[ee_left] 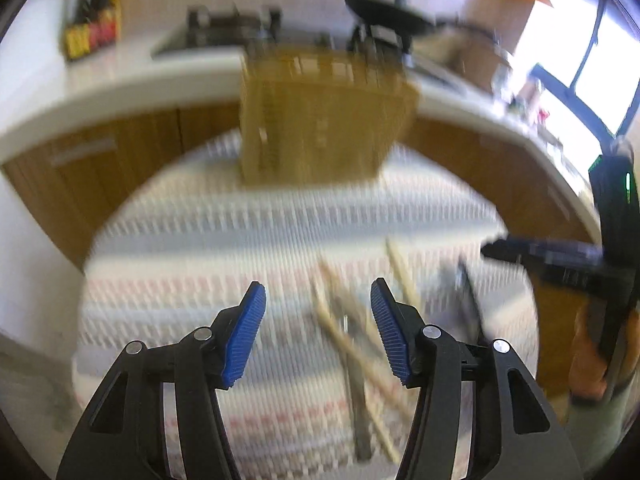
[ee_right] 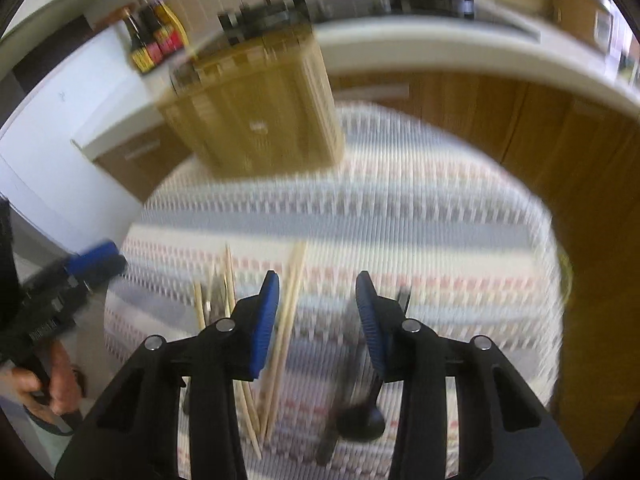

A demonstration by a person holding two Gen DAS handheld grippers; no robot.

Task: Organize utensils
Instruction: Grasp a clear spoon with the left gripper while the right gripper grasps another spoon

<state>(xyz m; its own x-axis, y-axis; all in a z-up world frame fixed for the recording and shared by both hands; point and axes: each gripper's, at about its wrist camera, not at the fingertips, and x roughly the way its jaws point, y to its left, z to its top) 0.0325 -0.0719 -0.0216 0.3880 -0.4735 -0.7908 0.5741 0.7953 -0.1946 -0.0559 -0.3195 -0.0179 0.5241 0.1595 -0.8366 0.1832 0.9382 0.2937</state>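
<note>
Both views are motion-blurred. A wooden utensil holder (ee_left: 316,120) stands at the far side of a round table with a striped cloth (ee_left: 200,232); it also shows in the right wrist view (ee_right: 256,116). Several wooden chopsticks (ee_left: 348,340) and a dark metal utensil (ee_left: 356,380) lie crossed on the cloth. My left gripper (ee_left: 318,320) is open and empty above them. My right gripper (ee_right: 318,320) is open and empty over chopsticks (ee_right: 286,320) and a black spoon (ee_right: 360,420). The right gripper shows in the left wrist view (ee_left: 552,256), the left gripper in the right wrist view (ee_right: 80,272).
A white kitchen counter (ee_left: 100,92) with wooden cabinets (ee_right: 520,120) curves behind the table. Sauce bottles (ee_right: 156,40) stand on it at the left, a stove with a black pan (ee_left: 384,12) behind the holder. A bright window (ee_left: 580,60) is at the right.
</note>
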